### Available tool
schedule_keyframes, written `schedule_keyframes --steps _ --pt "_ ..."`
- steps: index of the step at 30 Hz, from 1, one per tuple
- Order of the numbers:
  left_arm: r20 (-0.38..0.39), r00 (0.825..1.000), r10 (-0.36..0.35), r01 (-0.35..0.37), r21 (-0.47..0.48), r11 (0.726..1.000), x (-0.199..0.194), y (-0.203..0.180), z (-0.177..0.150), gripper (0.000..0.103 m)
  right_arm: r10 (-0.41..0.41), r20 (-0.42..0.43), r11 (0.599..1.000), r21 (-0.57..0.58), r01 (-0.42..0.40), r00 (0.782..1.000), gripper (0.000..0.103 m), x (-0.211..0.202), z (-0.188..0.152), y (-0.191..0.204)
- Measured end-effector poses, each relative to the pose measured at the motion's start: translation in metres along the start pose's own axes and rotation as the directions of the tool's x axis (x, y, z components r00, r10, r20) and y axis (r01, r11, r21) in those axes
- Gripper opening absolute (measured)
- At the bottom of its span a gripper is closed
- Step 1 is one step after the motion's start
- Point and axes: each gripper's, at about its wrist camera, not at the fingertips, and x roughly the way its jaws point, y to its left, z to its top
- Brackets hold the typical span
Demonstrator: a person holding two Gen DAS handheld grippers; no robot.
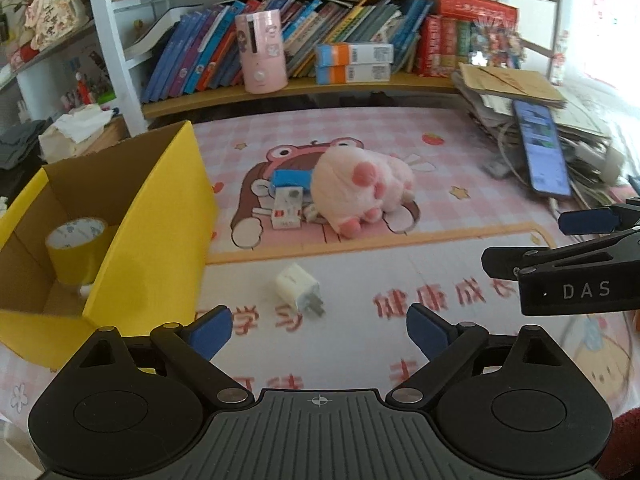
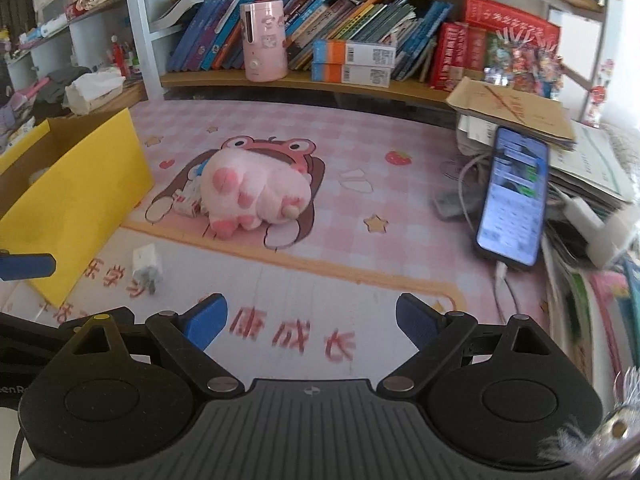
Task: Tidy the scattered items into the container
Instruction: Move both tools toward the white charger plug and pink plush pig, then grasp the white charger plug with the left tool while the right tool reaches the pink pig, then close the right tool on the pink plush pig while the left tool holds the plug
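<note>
A yellow cardboard box [image 1: 156, 216] stands open at the left, with a roll of yellow tape [image 1: 74, 250] inside. A white plug charger [image 1: 298, 286] lies on the mat just ahead of my left gripper [image 1: 319, 330], which is open and holds nothing. Farther back a pink plush paw [image 1: 360, 188] rests against a blue box [image 1: 292, 179] and a small white and red box [image 1: 286, 212]. My right gripper [image 2: 312, 318] is open and empty; the charger [image 2: 147, 266] is at its left, the plush paw [image 2: 250, 192] ahead, the yellow box [image 2: 76, 200] far left.
A phone [image 2: 514, 196] on a cable leans against a stack of papers and envelopes [image 2: 516, 114] at the right. A shelf of books with a pink canister [image 2: 264, 40] and orange-blue boxes [image 2: 352, 62] runs along the back. A tissue pack [image 1: 78, 126] sits behind the yellow box.
</note>
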Motion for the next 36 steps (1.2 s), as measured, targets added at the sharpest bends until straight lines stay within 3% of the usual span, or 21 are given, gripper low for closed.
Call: schedule_keyframes --steps 5,16,21,36 --pt "-0.010 0.999 0.046 -0.046 -0.019 0.999 0.017 -0.003 0.016 0.090 0.054 -0.012 0.998 0.017 -0.053 0.998 0.092 0.023 0.019 -0.014" --pt "-0.099 0.990 0.101 -0.114 -0.127 0.985 0.060 0.007 0.024 0.063 0.169 -0.025 0.984 -0.045 -0.170 0.985 0.092 0.074 0.054 -0.009" --pt "-0.143 0.986 0.087 -0.112 -0.174 0.978 0.075 0.011 0.025 0.045 0.192 -0.004 0.977 -0.090 -0.192 0.981 0.101 0.095 0.068 -0.002" --pt "-0.194 0.977 0.084 -0.129 -0.227 0.965 0.091 0.014 0.025 0.033 0.275 -0.055 0.929 -0.244 -0.280 0.960 0.103 0.151 0.094 0.022"
